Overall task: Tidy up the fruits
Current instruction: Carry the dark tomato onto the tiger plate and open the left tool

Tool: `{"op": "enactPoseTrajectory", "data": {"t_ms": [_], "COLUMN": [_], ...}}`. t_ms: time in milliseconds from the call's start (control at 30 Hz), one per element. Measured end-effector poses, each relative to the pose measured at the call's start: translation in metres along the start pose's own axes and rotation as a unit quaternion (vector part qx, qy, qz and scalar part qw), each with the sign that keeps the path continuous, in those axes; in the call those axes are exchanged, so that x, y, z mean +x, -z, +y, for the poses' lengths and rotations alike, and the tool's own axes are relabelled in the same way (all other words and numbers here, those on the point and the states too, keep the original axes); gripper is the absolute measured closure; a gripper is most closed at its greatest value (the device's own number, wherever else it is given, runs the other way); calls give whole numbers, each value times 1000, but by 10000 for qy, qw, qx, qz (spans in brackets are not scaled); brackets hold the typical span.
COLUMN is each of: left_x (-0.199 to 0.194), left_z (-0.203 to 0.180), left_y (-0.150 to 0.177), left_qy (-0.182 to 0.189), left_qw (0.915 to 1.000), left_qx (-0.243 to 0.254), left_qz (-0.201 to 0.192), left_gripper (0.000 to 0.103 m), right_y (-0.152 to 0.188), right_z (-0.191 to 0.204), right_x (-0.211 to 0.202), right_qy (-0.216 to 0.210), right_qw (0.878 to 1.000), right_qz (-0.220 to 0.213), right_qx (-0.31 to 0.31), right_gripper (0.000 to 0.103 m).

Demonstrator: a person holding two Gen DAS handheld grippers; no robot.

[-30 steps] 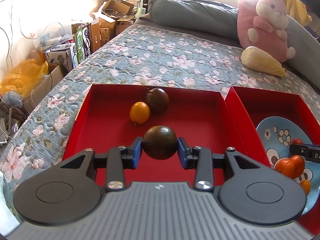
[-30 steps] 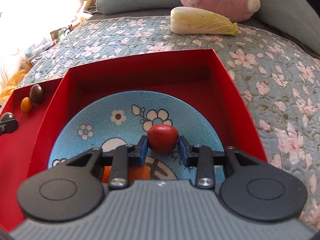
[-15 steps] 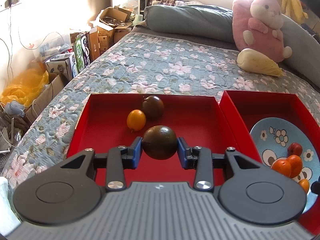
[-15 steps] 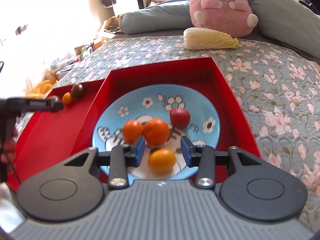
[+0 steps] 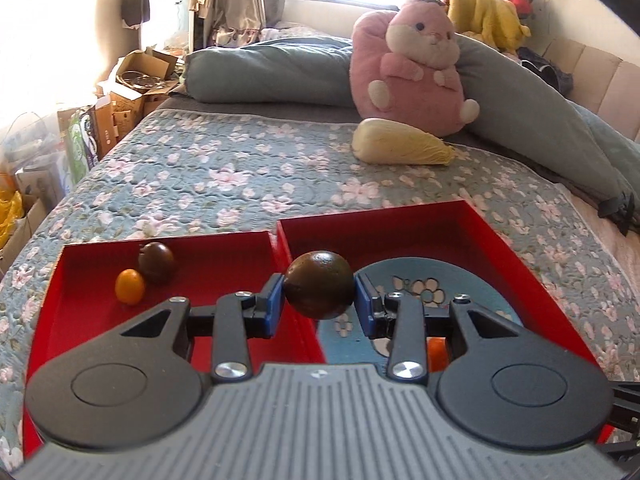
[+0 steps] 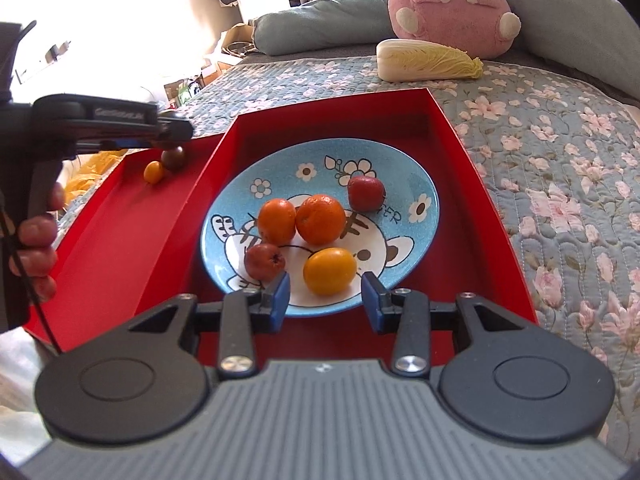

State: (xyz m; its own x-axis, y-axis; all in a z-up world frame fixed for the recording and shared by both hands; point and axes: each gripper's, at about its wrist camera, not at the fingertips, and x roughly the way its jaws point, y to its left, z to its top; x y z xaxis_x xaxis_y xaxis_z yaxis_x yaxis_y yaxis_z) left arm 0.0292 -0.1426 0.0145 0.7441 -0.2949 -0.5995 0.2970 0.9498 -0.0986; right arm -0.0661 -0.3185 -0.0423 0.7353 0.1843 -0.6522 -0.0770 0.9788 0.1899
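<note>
Pinching the dark round fruit (image 5: 319, 285) between both pads, the left tool (image 5: 319, 294) is hanging over the box wall just beside the blue plate (image 6: 424, 184), nearer it than the spread, empty right tool (image 6: 325, 297).

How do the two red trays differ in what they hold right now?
The left tray has no plate: just a small orange fruit and a dark round fruit resting together near its far wall. The right tray holds a blue cartoon plate carrying five fruits in red, orange and yellow. Both are red, shallow, and sit side by side on the floral quilt.
</note>
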Motion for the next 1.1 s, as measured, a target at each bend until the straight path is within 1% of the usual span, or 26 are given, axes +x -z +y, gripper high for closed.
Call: {"op": "enactPoseTrajectory", "data": {"t_ms": [100,200,333,600,833,900,1100], "left_x": [9,20,34,47,42,40,27], "left_z": [-19,-30,-39,-46,-46,-46,-46], "left_y": [3,4,6,20,20,19,18], "left_qy": [123,182,241,228,291,301,427], "left_qw": [9998,9995,9987,9972,9975,9977,9976], "left_qx": [115,166,172,311,313,290,341], "left_qz": [106,207,406,635,556,534,432], "left_gripper": [60,60,60,60,58,50,50], "right_y": [2,4,6,8,10,9,8], "right_z": [0,-1,-1,-1,-1,-1,2], "right_x": [-2,-3,-5,-7,-7,-8,-11], "right_qy": [-18,-21,-28,-36,-37,-37,-71], "right_qw": [10000,10000,10000,10000,9999,9999,10000], "right_qz": [16,39,75,85,125,114,66], "right_qx": [-1,15,25,25,25,42,-7], "right_gripper": [61,61,61,61,61,61,61]}}
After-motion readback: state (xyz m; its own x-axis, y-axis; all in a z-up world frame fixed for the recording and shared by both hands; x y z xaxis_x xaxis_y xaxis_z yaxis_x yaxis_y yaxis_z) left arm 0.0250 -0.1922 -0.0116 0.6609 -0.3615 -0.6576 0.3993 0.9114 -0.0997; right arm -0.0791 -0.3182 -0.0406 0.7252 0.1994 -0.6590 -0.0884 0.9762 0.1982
